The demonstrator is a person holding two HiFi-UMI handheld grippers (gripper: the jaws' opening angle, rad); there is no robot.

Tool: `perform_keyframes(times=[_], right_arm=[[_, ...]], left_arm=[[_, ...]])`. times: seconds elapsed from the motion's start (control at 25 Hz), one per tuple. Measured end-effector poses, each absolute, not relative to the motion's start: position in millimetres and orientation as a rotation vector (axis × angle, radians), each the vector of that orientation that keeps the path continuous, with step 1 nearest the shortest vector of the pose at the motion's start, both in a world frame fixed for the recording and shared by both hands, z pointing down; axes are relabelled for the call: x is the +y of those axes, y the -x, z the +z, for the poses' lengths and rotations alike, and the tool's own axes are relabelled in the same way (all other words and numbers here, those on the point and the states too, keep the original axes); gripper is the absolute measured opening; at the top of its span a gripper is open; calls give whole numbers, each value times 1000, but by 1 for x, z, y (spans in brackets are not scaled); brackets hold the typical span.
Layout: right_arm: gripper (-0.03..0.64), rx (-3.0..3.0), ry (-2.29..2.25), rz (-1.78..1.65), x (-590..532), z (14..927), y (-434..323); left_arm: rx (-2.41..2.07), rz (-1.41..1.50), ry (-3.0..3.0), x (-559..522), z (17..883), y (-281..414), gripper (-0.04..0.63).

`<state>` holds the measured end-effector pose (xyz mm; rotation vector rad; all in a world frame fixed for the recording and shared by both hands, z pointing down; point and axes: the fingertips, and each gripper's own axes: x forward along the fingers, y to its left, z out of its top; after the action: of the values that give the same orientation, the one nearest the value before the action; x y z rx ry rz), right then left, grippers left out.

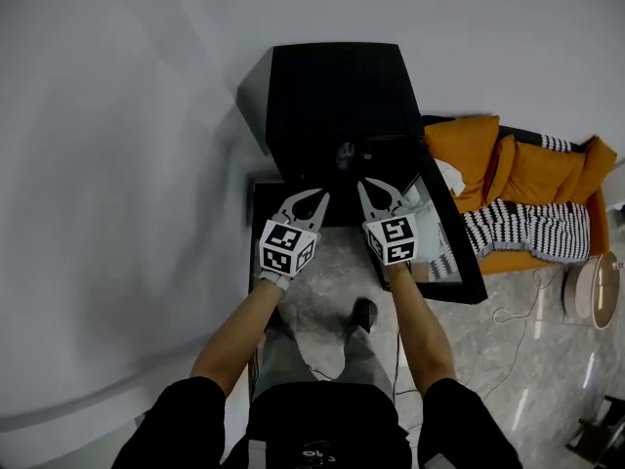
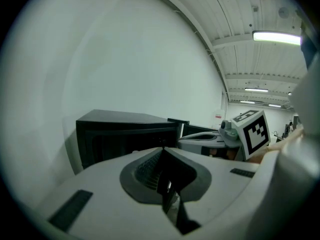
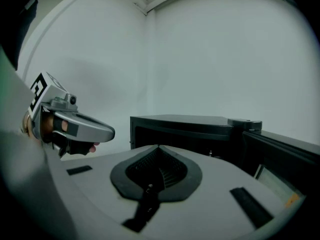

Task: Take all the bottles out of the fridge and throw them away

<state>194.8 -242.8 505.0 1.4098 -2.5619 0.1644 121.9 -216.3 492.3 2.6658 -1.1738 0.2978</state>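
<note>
standing on grey marble floor (image 1: pixel 327 286) at a white wall (image 1: pixel 117 164), you face one open black fridge (image 1: pixel 337 106) beside one orange sofa (image 1: pixel 532 179); left claw (image 1: pixel 317 197) and right claw (image 1: pixel 367 185) hover before it, both closed, empty.

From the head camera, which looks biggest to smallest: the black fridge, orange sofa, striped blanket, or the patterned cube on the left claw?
1. Black boxy fridge
2. Orange sofa
3. Black-and-white striped blanket
4. White patterned cube on the left claw, smallest despite nearest the camera.
</note>
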Motion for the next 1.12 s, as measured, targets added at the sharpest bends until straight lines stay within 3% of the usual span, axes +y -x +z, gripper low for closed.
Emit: perform_keyframes(times=[0.72, 1.12], right_arm=[[8, -2455, -1472, 238, -256, 609, -168], [9, -2428, -1511, 198, -268, 614, -171]], left_arm=[[-1138, 294, -2630, -216, 574, -91, 8], [-1123, 273, -2641, -222, 581, -94, 8]])
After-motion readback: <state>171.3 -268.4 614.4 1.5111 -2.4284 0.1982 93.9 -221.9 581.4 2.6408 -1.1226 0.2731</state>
